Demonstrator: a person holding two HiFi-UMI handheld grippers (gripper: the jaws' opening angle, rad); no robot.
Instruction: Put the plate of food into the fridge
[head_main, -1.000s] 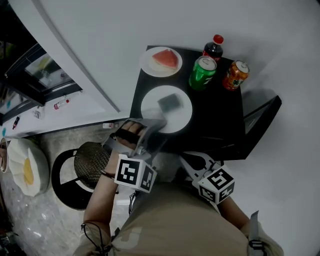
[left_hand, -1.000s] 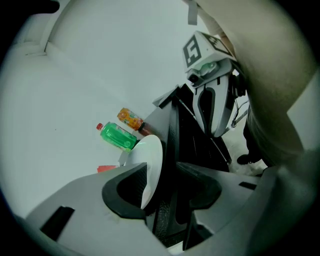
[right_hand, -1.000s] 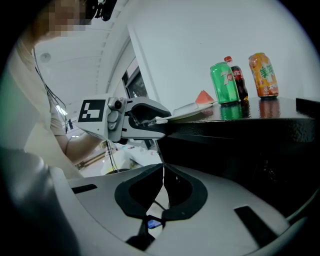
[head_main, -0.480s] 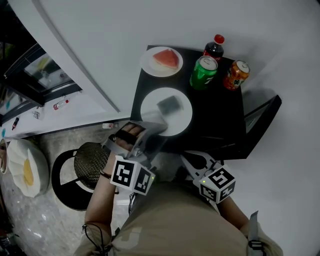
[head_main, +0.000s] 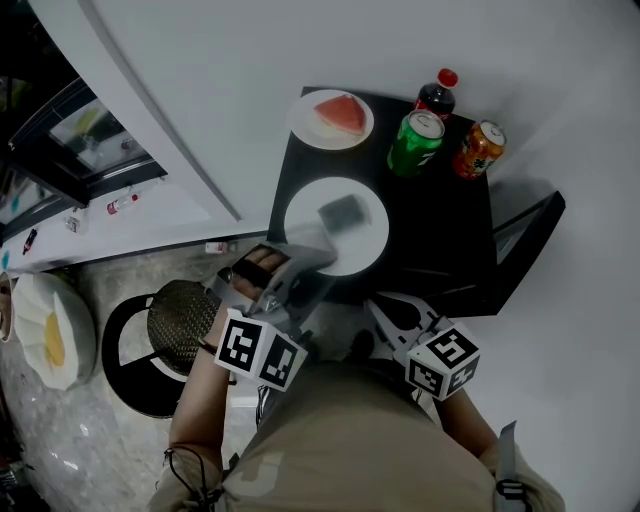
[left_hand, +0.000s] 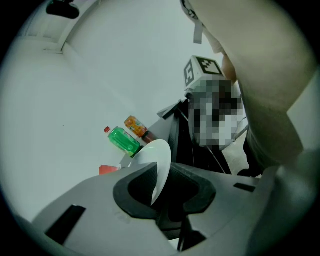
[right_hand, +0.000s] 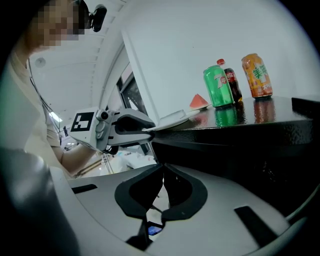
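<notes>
- Closing the left gripper on the near rim of the white plate, rim between the jaws, pads probably pressing on it.
- Resting the plate flat on the black table, with 1 dark piece of food on top.
- Holding the right gripper shut tight on nothing, low by the table's front edge.
- Standing at the back: green can, orange can, bottle, watermelon plate.
</notes>
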